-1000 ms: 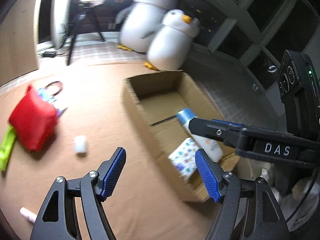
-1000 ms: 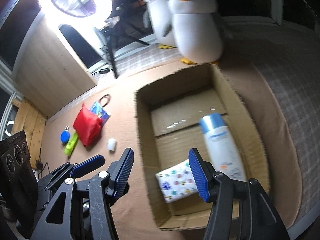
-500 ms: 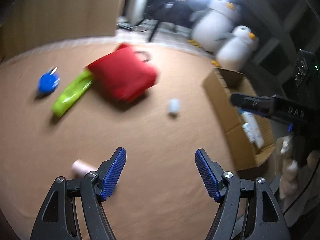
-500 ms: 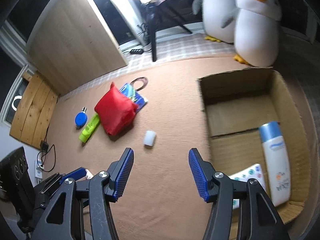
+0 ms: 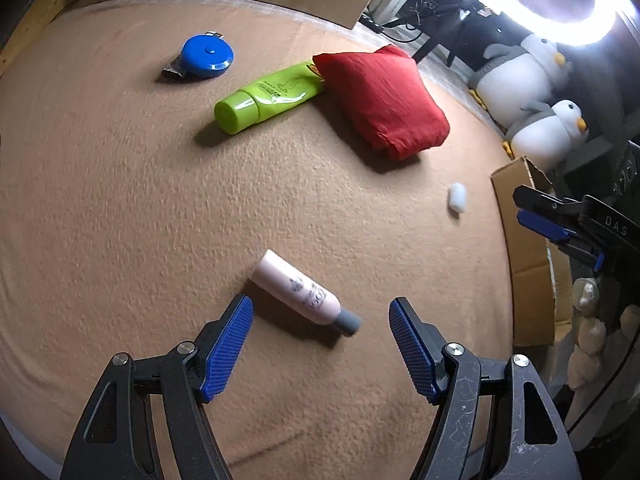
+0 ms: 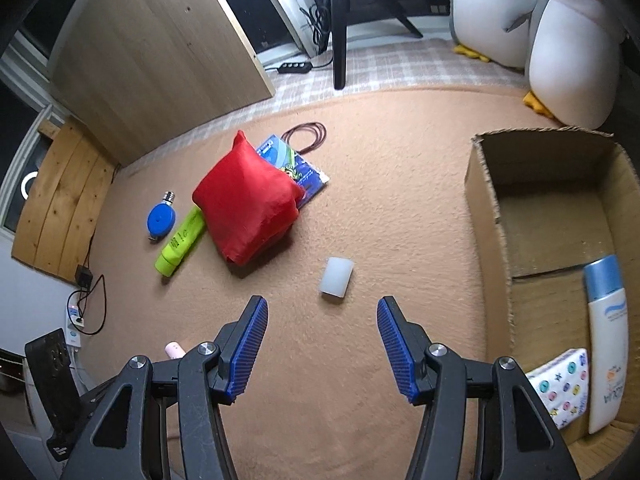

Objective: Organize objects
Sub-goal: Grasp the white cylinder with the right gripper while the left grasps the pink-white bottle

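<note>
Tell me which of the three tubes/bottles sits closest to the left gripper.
The pink tube with the grey cap, lying just ahead of the open left gripper. The green tube lies farther off beside the red pouch; the white bottle is in the cardboard box.

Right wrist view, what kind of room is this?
Probably a home room set up for filming: tan carpet, two penguin plush toys by the wall, and a ring light on a stand.
</note>
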The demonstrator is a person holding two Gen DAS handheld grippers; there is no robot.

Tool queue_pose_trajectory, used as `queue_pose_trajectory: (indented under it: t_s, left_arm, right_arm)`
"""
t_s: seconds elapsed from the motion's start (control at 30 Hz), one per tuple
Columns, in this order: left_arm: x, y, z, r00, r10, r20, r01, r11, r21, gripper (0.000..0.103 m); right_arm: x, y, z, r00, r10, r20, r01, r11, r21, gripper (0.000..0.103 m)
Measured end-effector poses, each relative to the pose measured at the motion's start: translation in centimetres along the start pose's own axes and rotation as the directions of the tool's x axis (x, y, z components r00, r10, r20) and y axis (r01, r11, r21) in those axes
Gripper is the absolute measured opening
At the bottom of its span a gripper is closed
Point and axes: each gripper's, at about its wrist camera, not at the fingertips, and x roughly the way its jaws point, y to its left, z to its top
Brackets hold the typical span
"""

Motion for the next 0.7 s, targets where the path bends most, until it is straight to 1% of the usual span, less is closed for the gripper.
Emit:
queue_pose_trajectory:
  t_s: [0.1,0.17,0.23,0.37,0.43,0.5,0.63,0.7]
  left_arm:
    - [0.8,0.0,0.4,1.0,-0.003,-0.007,0.003,1.0,-0.006,0.073]
    - [1.3,-0.2,0.5,1.0,0.002,-0.016,-0.002,1.0,-0.004,0.069]
    - [1.7,-0.7,0.6,1.0,0.009,-0.024,-0.009,1.0,0.003,0.062]
    - [2.1,-1.6,0.9,0.999,0.031,-0.021,-0.03,0.999,0.037,0.056]
    - [2.3,-1.9,1.0,0.999,0.035,-0.021,-0.034,0.998,0.047,0.049]
    - [2.4,-2.2,1.2,0.999,0.038,-0.023,-0.037,0.998,0.055,0.044]
    - [2.5,-2.5,1.3,0.999,0.049,-0.018,-0.048,0.996,0.071,0.041]
    - [2.5,-2.8,1.4,0.998,0.054,-0.017,-0.053,0.995,0.079,0.038]
  right_arm:
    - [0.8,0.1,0.3,1.0,-0.01,-0.015,0.01,1.0,-0.01,0.053]
    - [1.3,0.2,0.4,1.0,-0.015,-0.025,0.015,1.0,-0.013,0.053]
    - [1.9,0.1,0.5,0.999,-0.014,-0.038,0.014,1.0,-0.009,0.053]
    - [2.9,-0.3,0.8,0.998,-0.006,-0.064,0.007,1.0,0.006,0.053]
    - [3.4,-0.5,1.0,0.997,-0.004,-0.074,0.005,1.0,0.015,0.053]
    - [4.0,-0.6,1.1,0.996,-0.001,-0.086,0.003,1.0,0.024,0.053]
    - [4.9,-0.7,1.4,0.995,-0.005,-0.098,0.008,1.0,0.029,0.053]
    - [5.3,-0.6,1.5,0.995,-0.019,-0.099,0.021,1.0,0.022,0.052]
